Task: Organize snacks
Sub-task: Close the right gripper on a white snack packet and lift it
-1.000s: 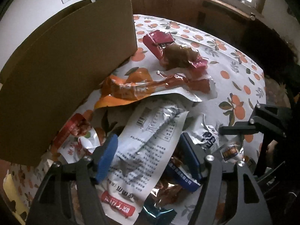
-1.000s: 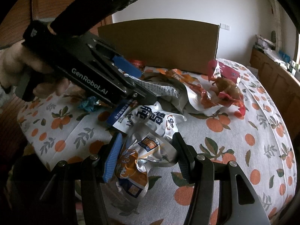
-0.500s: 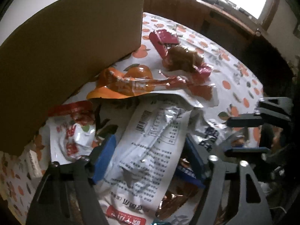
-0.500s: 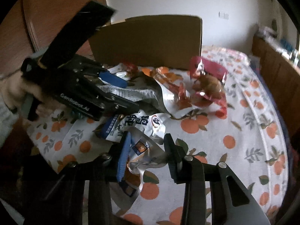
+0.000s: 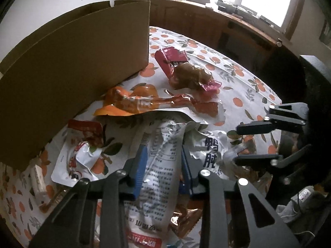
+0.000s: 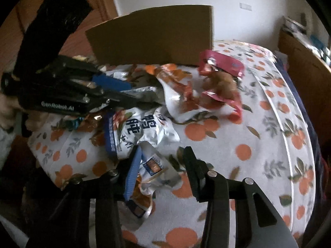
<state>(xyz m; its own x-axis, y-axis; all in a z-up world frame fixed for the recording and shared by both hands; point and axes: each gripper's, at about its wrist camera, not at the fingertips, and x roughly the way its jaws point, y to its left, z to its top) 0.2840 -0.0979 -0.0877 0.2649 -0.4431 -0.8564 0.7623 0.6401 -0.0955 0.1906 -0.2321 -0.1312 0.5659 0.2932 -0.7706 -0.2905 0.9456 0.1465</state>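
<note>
My left gripper [image 5: 163,150] is shut on a large white snack bag [image 5: 161,165] with printed text, pinched between the blue pads. It shows in the right wrist view [image 6: 128,91] too. My right gripper [image 6: 160,157] is shut on a small silver snack packet [image 6: 154,165]; its fingers [image 5: 254,128] show at the right of the left wrist view. A white bag with black characters [image 6: 136,128] lies between the two grippers. An orange packet [image 5: 142,101] and a red packet with brown food [image 5: 186,70] lie farther off.
A tall cardboard box [image 5: 72,72] stands at the left, by the pile. A red-and-white packet [image 5: 80,150] and a small white box [image 5: 38,178] lie at its foot. The orange-print tablecloth [image 6: 258,144] stretches right. A wooden cabinet [image 5: 206,24] lines the far wall.
My left gripper closed from wide open onto the large white bag. My right gripper narrowed onto the small silver packet and lifted it off the cloth.
</note>
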